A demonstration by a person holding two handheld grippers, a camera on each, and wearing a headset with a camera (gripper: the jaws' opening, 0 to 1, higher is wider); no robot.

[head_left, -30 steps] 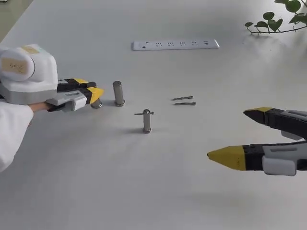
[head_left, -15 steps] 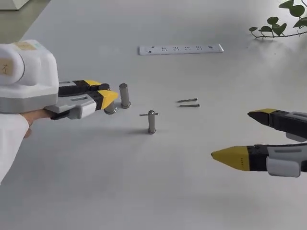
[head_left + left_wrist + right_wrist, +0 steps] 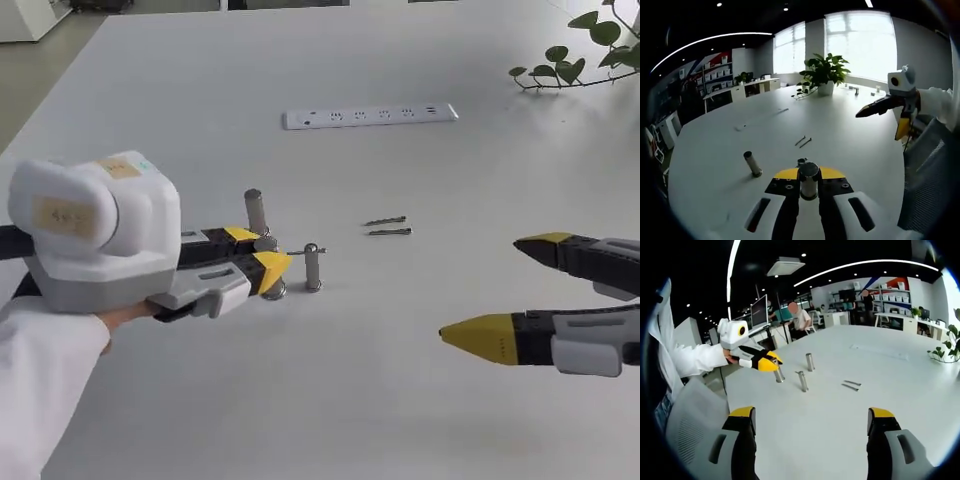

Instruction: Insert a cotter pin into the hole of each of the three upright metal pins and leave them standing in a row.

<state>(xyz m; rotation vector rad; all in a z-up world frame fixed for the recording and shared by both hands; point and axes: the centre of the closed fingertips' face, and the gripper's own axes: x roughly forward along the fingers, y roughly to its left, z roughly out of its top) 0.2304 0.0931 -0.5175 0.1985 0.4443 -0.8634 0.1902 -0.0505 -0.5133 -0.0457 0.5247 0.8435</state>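
**Left jaws clamping a bare metal pin**

The metal pin point(image 3: 809, 181) is sitting upright between the jaws of the left gripper point(image 3: 268, 252), which are squeezing it, low over the white desk point(image 3: 330, 400). Just beside it a second pin point(image 3: 312, 267) is standing with a cotter through its hole. A third pin point(image 3: 255, 210) is standing behind. Two loose cotter pins point(image 3: 388, 232) are lying to the right. The right gripper point(image 3: 479, 288) is hovering well apart, jaws spread wide, carrying nothing.

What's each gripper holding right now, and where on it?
Left gripper clamps a plain silver metal pin around its upper shaft; right gripper is open, holding nothing.
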